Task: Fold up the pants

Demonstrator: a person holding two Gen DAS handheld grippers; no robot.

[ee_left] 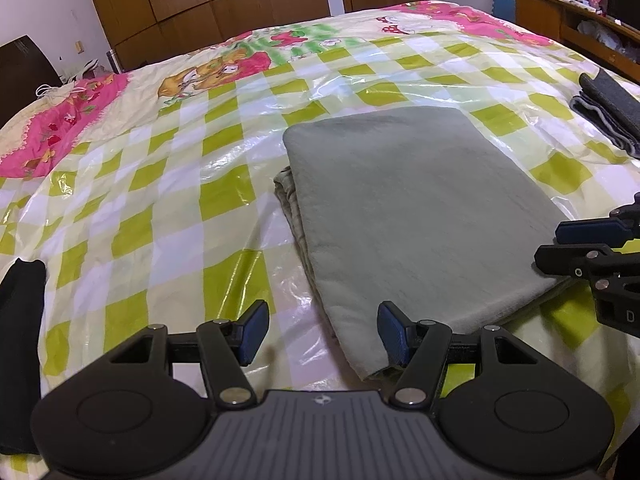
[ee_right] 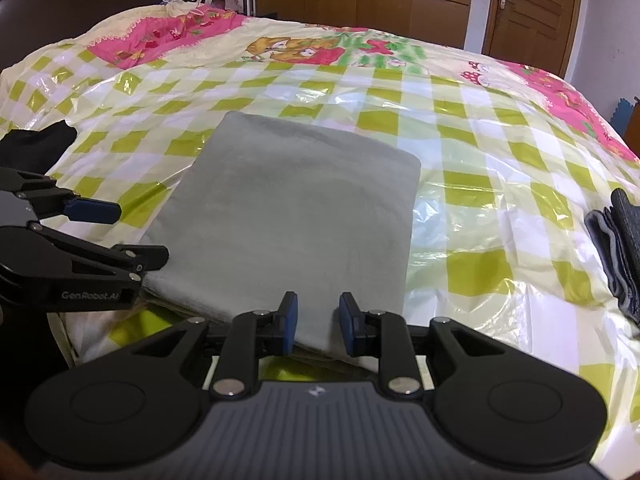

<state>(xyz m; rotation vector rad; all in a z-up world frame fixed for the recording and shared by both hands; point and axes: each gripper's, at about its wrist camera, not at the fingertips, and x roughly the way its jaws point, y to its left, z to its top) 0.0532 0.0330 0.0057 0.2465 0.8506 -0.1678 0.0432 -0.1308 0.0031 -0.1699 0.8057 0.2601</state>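
The grey-green pants (ee_left: pixel 416 208) lie folded into a thick rectangle on the checked bed cover; they also show in the right wrist view (ee_right: pixel 288 216). My left gripper (ee_left: pixel 320 334) is open and empty, hovering at the pants' near left corner, its right pad over the fabric edge. My right gripper (ee_right: pixel 314 322) is partly open, its pads either side of the near edge of the pants without pinching it. Each gripper shows in the other's view: the right one (ee_left: pixel 576 240) at the pants' right side, the left one (ee_right: pixel 112 232) at their left side.
A folded dark grey garment (ee_left: pixel 608 112) lies on the bed at the right, also in the right wrist view (ee_right: pixel 620 252). A black cloth (ee_left: pixel 20 344) lies at the left edge. A glossy plastic sheet (ee_left: pixel 160 184) covers the bed. A wooden wardrobe (ee_left: pixel 208 4) stands behind.
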